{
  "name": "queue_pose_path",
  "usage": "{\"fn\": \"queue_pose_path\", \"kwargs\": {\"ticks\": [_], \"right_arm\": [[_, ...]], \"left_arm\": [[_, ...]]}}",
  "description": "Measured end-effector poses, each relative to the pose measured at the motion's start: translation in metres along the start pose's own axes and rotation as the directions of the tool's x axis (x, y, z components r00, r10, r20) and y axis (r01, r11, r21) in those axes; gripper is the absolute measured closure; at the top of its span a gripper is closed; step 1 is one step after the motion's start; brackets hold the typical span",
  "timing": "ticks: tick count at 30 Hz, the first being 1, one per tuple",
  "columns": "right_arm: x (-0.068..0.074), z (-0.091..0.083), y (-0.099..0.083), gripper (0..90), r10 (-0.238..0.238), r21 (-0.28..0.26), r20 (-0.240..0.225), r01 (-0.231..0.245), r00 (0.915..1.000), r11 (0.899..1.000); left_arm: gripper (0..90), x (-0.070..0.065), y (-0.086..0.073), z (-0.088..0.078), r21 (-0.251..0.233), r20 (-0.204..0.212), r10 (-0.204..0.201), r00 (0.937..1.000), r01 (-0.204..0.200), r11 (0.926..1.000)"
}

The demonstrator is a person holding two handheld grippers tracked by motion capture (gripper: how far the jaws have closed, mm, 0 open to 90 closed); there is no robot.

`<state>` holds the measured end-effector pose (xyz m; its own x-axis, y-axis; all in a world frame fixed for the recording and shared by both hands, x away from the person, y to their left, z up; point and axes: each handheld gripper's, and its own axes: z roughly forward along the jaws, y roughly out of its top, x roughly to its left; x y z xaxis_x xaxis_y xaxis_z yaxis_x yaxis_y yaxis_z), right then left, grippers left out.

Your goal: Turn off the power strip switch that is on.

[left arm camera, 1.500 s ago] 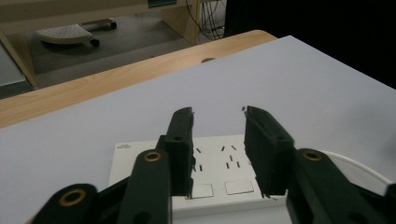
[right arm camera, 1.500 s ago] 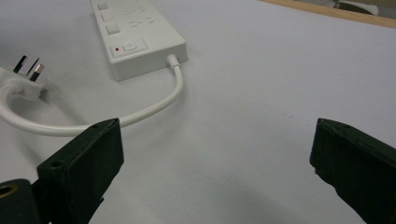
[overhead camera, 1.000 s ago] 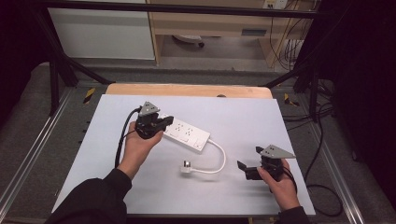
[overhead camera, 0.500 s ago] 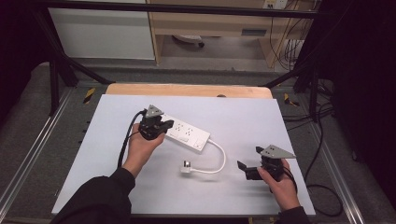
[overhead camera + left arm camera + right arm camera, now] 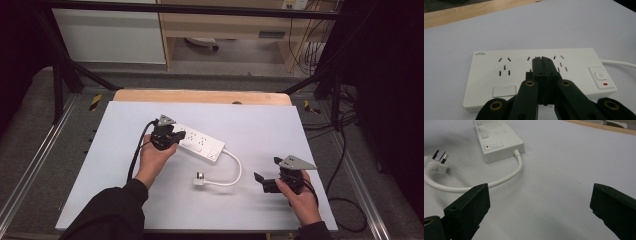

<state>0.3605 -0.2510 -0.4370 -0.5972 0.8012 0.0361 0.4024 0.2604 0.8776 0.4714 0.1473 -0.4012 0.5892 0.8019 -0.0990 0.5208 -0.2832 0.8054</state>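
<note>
Near the middle of the table (image 5: 125, 200), slightly toward its left edge: white power strip (image 5: 200, 142), lying flat, angled. Its white cord (image 5: 234, 172) curls toward the near edge, ending in a plug (image 5: 200, 180), prongs up. Left tongs (image 5: 542, 61) pressed together, tips over the strip's socket face near the middle outlets. Right tongs (image 5: 536, 202) spread wide apart, holding nothing, near the table's near right corner, well apart from the strip.

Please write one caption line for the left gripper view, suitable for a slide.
Left gripper, jaws closed together, poised over the middle sockets of a white power strip on the table.
</note>
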Motion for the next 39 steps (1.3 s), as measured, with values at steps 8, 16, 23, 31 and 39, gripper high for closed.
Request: {"fn": "queue_pose_path", "kwargs": {"ticks": [8, 16, 23, 31, 39], "right_arm": [[0.000, 0.000, 0.000, 3.2, 0.002, 0.000, -0.002, -0.002, 1.0000, 1.000], [-0.001, 0.000, 0.000, 3.1, 0.007, 0.000, -0.001, -0.007, 1.0000, 1.000], [-0.001, 0.000, 0.000, 3.1, 0.007, -0.002, -0.001, -0.007, 1.0000, 1.000], [-0.001, 0.000, 0.000, 3.1, 0.006, -0.002, -0.002, -0.006, 1.0000, 1.000], [-0.001, 0.000, 0.000, 3.1, 0.002, 0.000, -0.001, -0.002, 1.0000, 1.000]], "left_arm": [[90.0, 0.001, -0.002, 0.004, 0.012, -0.001, -0.002, 1.0000, 0.002, 0.9999], [89.9, 0.004, -0.007, 0.009, 0.026, -0.013, -0.002, 0.9999, 0.003, 0.9997], [89.9, 0.004, -0.008, 0.012, 0.024, -0.019, -0.001, 0.9998, 0.001, 0.9997], [90.0, 0.002, -0.012, 0.017, 0.037, -0.022, 0.013, 0.9997, -0.012, 0.9992], [89.9, 0.003, -0.016, 0.019, 0.041, -0.032, 0.011, 0.9994, -0.009, 0.9991]]}}
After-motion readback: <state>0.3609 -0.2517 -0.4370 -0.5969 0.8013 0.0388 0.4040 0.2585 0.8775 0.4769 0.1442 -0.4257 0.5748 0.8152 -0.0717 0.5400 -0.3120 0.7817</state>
